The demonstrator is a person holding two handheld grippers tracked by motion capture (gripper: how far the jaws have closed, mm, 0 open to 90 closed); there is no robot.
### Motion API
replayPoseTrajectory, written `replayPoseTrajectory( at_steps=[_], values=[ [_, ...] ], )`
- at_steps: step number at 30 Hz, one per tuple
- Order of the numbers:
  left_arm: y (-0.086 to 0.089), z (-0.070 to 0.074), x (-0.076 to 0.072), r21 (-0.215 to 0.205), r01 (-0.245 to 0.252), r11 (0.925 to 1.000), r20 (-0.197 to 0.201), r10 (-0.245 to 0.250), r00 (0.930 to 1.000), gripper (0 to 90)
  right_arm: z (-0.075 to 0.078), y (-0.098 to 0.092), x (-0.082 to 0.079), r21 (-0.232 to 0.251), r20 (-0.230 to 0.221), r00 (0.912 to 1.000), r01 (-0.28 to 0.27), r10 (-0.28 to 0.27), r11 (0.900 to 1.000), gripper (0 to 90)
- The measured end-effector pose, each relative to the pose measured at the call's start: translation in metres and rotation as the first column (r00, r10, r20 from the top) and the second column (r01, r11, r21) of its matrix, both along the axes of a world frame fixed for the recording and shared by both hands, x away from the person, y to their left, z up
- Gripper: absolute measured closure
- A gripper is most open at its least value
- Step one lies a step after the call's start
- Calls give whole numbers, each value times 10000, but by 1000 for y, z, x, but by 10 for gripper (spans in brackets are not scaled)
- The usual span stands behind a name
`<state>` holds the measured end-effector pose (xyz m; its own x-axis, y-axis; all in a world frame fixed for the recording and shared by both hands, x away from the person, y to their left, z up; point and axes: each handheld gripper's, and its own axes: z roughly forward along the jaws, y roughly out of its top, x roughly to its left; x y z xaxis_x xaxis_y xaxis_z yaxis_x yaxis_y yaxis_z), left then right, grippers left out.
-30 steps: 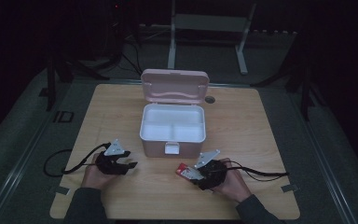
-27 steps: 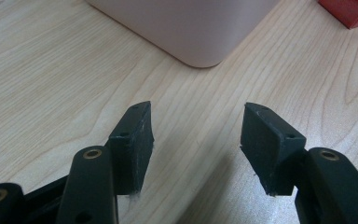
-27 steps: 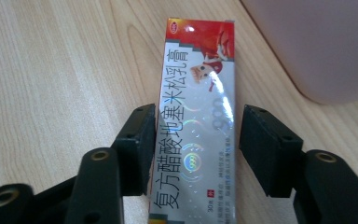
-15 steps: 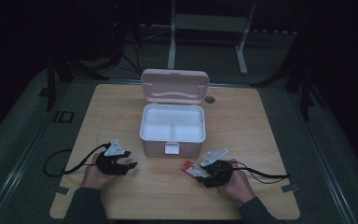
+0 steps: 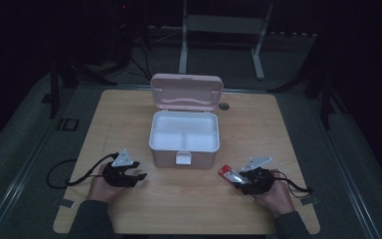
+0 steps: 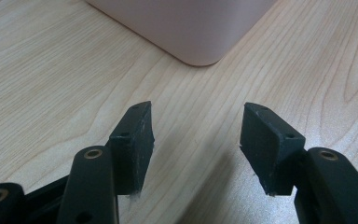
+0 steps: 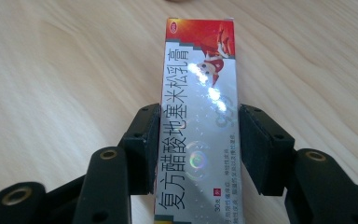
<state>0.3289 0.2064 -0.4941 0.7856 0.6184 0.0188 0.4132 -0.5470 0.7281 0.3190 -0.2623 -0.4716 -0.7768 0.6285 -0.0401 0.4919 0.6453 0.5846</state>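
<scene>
A long silver and red ointment carton (image 7: 198,60) lies lengthwise between my right gripper's (image 7: 198,114) jaws. The jaws have just been closing, and both pads now press on its sides. From above, the carton's red end (image 5: 226,173) sticks out of the right gripper (image 5: 238,178) towards the pink storage box (image 5: 184,152). The box stands open at the table's middle, lid (image 5: 186,92) up and white tray inside. My left gripper (image 6: 196,112) is open and empty just above the wood, pointing at the box's lower corner (image 6: 191,28). In the high view the left gripper (image 5: 138,172) sits left of the box.
The wooden table (image 5: 129,114) has bare surface to both sides of the box and in front of it. A dark round hole (image 5: 223,106) sits near the far edge. Cables trail from both grippers towards the table's side edges.
My right hand has moved to the right along the front of the table, and the carton has gone with it. The left hand has stayed still.
</scene>
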Motion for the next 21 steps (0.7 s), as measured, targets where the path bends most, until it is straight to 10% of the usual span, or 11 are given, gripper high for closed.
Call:
replayPoseTrajectory(
  at_steps=[21],
  values=[
    [0,0,0,15,37,10000,31,-37,10000,443,0,-80,11,224,131,9892,1456,-1459,9891,505]
  ],
)
